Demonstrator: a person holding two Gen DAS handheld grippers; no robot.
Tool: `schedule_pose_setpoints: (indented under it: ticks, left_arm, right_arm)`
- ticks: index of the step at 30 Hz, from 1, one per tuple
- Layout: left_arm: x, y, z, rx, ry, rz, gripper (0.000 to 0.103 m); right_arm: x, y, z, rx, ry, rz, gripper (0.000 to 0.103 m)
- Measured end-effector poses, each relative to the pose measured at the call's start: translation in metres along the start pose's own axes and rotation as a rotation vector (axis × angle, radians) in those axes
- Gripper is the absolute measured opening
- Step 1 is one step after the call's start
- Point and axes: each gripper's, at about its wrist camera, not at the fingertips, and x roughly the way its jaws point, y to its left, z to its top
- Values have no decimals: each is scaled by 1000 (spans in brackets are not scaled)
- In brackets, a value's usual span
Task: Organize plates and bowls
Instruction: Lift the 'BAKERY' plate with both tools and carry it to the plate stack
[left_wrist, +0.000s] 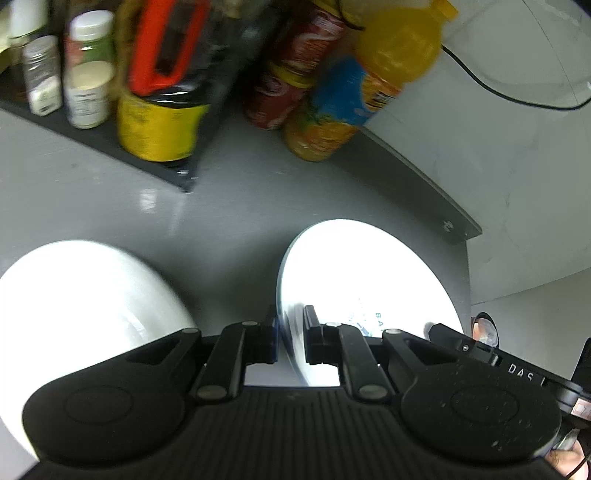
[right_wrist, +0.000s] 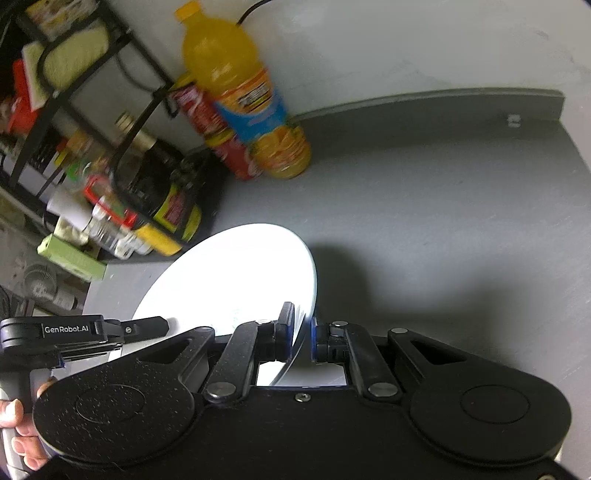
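Left wrist: both grippers angled down, clamping one plate.

Grey counter bears juice bottle (upright).

Right hand-held gripper clamps white plate above grey counter.

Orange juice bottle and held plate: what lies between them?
Only bare grey counter lies between the juice bottle and the plate, as the right wrist view shows.
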Motion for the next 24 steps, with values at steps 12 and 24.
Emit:
schedule_pose_setpoints:
  ticks: [12,24]
  left_arm:
    - [-30,73,-22,-21,23,10,11]
    - [-41,134,-43,-59,42,-15,11]
  right_arm:
    - [18,57,-37,20,-1,-1,9]
    - [35,96,-78,1,29,-40,9]
